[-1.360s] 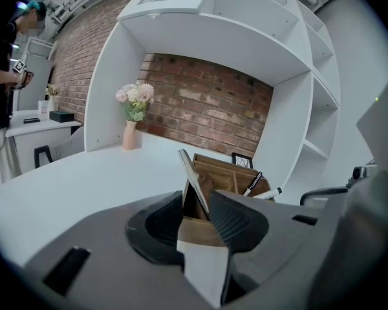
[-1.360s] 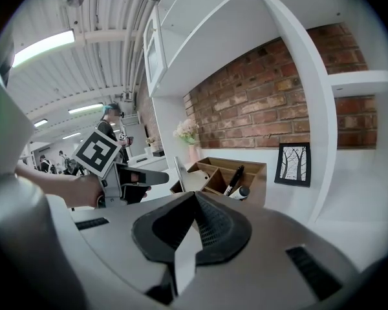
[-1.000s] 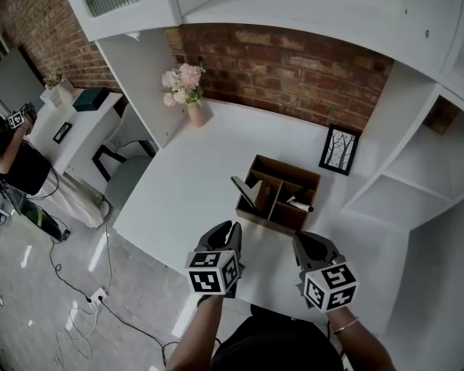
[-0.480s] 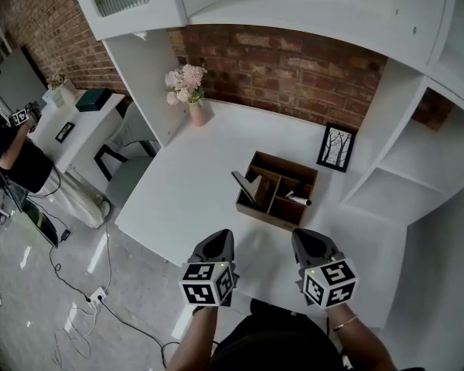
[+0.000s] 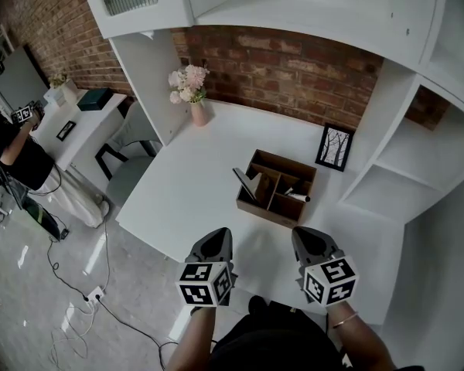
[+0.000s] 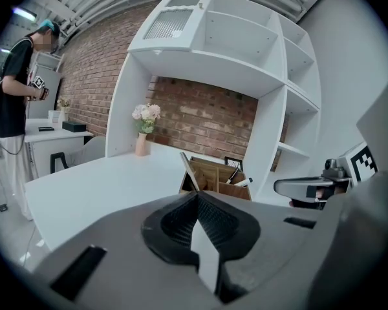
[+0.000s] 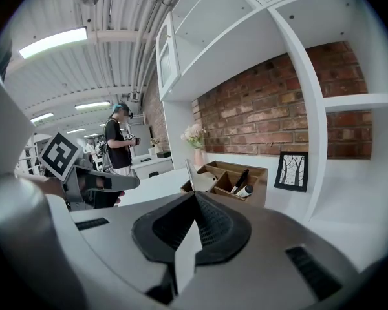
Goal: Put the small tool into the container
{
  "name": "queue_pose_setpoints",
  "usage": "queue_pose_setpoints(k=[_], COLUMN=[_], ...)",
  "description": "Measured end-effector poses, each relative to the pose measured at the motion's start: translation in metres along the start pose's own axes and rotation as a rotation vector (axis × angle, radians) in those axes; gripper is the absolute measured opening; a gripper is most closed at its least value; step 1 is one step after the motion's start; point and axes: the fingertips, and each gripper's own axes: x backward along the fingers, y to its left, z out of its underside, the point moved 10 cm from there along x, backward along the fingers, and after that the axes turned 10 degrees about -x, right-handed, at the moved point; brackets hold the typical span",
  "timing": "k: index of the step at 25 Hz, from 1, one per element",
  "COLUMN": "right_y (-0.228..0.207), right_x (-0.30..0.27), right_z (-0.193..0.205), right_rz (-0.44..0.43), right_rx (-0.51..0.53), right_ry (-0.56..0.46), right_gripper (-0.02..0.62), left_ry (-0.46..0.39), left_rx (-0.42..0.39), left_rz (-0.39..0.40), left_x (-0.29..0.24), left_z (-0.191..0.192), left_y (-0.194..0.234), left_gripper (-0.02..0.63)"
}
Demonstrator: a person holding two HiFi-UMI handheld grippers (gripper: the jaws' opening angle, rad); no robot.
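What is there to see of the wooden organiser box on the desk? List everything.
The wooden box is an open-topped brown tray that looks like plywood, with inner dividers splitting it into several compartments. It sits flat on the white desk, turned at an angle to the desk's front edge. A flat, pale blade-like tool leans up out of its left compartment. A white marker lies slanted in a right one.

Ahead of you, a vase of pale flowers (image 5: pixel 189 90) stands at the white desk's (image 5: pixel 185 184) far left against the brick wall (image 5: pixel 294 68), a framed tree print (image 5: pixel 335 147) farther right. At your left, a person in black (image 5: pixel 8 151) stands by a side table (image 5: pixel 77 124).
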Motion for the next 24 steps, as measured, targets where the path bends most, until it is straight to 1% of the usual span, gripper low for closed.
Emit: queue_pose_setpoints(k=[11,24], right_y=[0.007,0.003], right_x=[0.003,0.003], right_z=[-0.007,-0.011], right_rz=[0.008,0.017], right_rx=[0.032,0.018], right_ry=[-0.047,-0.070], right_gripper=[0.005,0.005], left_ry=[-0.029,-0.039], left_rx=[-0.009,-0.019], left_rz=[-0.008,-0.005], left_x=[0.007,0.004], left_z=[-0.006,-0.011], left_y=[0.001,0.004], left_gripper=[0.009,0.009])
